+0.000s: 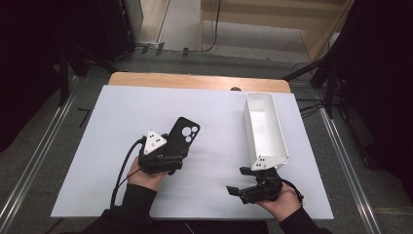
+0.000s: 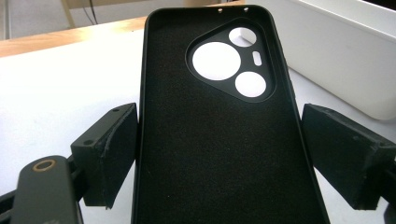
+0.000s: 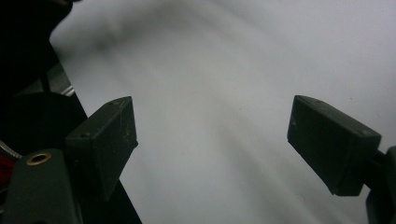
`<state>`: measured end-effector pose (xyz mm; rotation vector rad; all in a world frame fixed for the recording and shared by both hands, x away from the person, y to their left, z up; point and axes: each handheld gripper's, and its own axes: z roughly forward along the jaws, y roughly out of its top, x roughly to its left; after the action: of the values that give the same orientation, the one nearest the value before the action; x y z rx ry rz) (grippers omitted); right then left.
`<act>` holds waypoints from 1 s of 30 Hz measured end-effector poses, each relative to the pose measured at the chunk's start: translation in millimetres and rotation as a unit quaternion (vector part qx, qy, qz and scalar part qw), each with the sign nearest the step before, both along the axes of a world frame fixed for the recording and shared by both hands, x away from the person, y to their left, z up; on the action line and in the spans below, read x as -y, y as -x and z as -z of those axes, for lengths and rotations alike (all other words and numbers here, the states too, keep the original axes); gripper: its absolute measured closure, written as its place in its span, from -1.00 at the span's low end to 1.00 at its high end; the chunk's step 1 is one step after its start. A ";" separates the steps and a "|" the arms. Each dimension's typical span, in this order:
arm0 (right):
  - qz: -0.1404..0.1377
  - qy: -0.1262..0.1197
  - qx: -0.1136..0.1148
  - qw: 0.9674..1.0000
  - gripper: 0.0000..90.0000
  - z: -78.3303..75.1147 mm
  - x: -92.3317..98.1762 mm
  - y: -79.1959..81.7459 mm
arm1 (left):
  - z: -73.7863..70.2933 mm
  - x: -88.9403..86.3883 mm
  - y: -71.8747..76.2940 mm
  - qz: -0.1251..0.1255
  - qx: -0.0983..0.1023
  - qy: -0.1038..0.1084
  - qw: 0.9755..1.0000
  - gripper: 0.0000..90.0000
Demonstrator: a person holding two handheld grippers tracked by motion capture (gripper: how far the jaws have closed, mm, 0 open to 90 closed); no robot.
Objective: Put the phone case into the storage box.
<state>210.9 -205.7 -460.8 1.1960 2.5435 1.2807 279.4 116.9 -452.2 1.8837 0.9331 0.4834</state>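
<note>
The left gripper (image 1: 171,146) is seen low on the white table cover (image 1: 97,146), held from behind by the left hand (image 1: 143,175). A black phone case (image 2: 219,140) lies between its jaws, inside face up, with the camera cut-outs at the end farthest from the gripper. In the left gripper view the left pad sits right at the case edge, while a narrow gap is visible between the case and the right pad; the jaws are spread wide and no clamping is observed. A long white tray (image 1: 265,129) is located ahead and to the right of this gripper, well apart from the case.

The right gripper (image 1: 236,181) is held by the right hand (image 1: 280,200) just below the near end of the tray. Its jaws are apart, with only bare white cover between them.
</note>
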 end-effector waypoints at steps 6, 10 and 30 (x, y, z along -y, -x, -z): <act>0.015 -0.014 -0.013 1.000 -0.68 -5.3 -1.0 -8.1 | 4.1 2.9 5.4 0.004 0.004 0.010 1.000 -0.70; 0.028 -0.014 -0.012 0.999 -0.68 -10.4 -4.8 -13.8 | 6.2 4.0 7.9 0.004 0.006 0.015 1.000 -0.69; 0.068 -0.061 -0.015 0.996 -0.68 -31.8 -27.2 -41.0 | 15.0 15.1 17.9 0.006 0.030 0.028 0.999 -0.70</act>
<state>251.9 -178.6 -429.0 1.3937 2.3857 1.4131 261.4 101.9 -467.2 1.8128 0.8871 0.4991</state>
